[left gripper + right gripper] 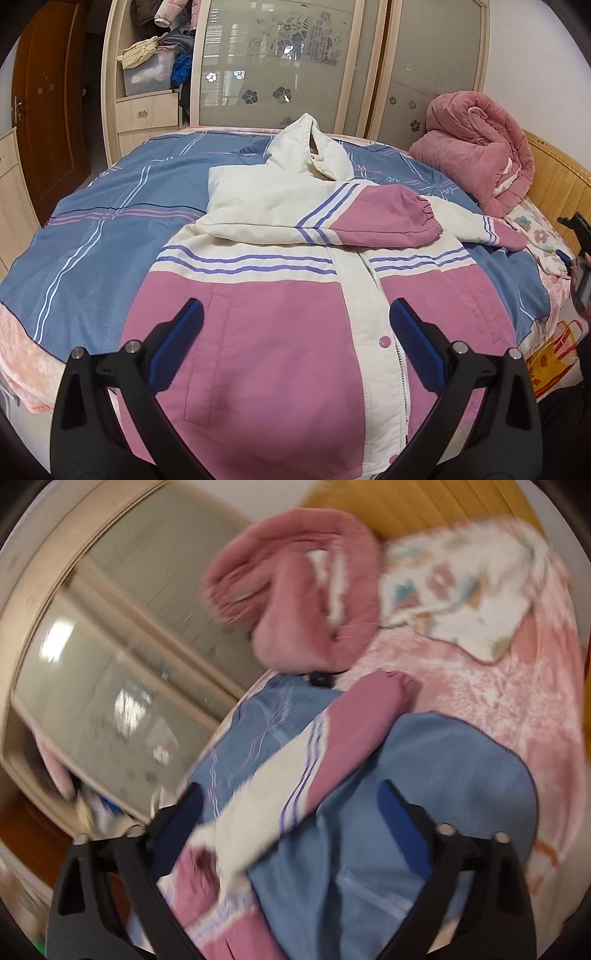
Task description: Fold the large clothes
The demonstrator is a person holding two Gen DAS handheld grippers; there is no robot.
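Jacket (280, 295) lies lengthwise, hood far; right sleeve (332, 746) sits nearest the right tongs (291, 794), both tongs wide open, empty.

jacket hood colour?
Cream-white hood, clearest in the left wrist view.

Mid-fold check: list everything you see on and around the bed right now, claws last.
jacket: one, pink and cream with purple stripes, flat on bed, one sleeve folded across chest
bedspread: one, blue striped, under jacket
quilt: one, pink, bundled at headboard
wardrobe: one, beige, frosted doors, behind bed
storage box: one, clear, on wardrobe shelf
bag: one, yellow-red, beside bed
left claw: open, over jacket hem
right claw: open, above other sleeve
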